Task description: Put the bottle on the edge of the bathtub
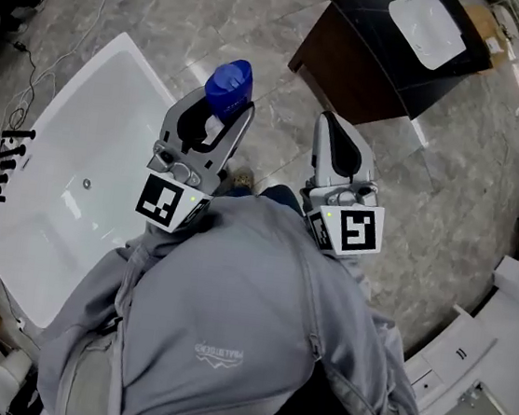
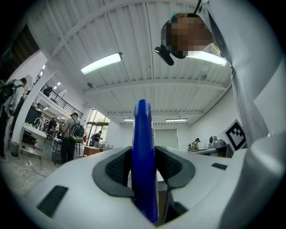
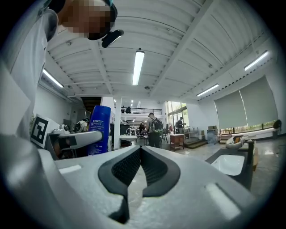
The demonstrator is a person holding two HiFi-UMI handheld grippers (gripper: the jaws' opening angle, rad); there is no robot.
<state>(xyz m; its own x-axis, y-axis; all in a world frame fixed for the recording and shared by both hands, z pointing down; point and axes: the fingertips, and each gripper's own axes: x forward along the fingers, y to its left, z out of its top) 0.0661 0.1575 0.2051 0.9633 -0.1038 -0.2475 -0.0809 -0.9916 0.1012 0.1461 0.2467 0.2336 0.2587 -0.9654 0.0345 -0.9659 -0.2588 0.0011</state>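
Note:
A blue bottle (image 1: 228, 87) stands upright between the jaws of my left gripper (image 1: 220, 117), which is shut on it. It hangs over the marble floor just right of the white bathtub's rim (image 1: 129, 50). In the left gripper view the bottle (image 2: 144, 156) fills the gap, and both black pads of the left gripper (image 2: 144, 174) press its sides. My right gripper (image 1: 331, 124) is beside it to the right, shut and empty. The right gripper (image 3: 140, 154) has its pads meeting at the tips in its own view, with the bottle (image 3: 99, 129) off to the left.
A dark vanity cabinet with a white basin (image 1: 392, 49) stands ahead to the right. A black faucet (image 1: 2, 161) sits at the tub's left end, with cables on the floor beyond. White fixtures (image 1: 496, 344) lie at the lower right. People (image 2: 71, 134) stand far off.

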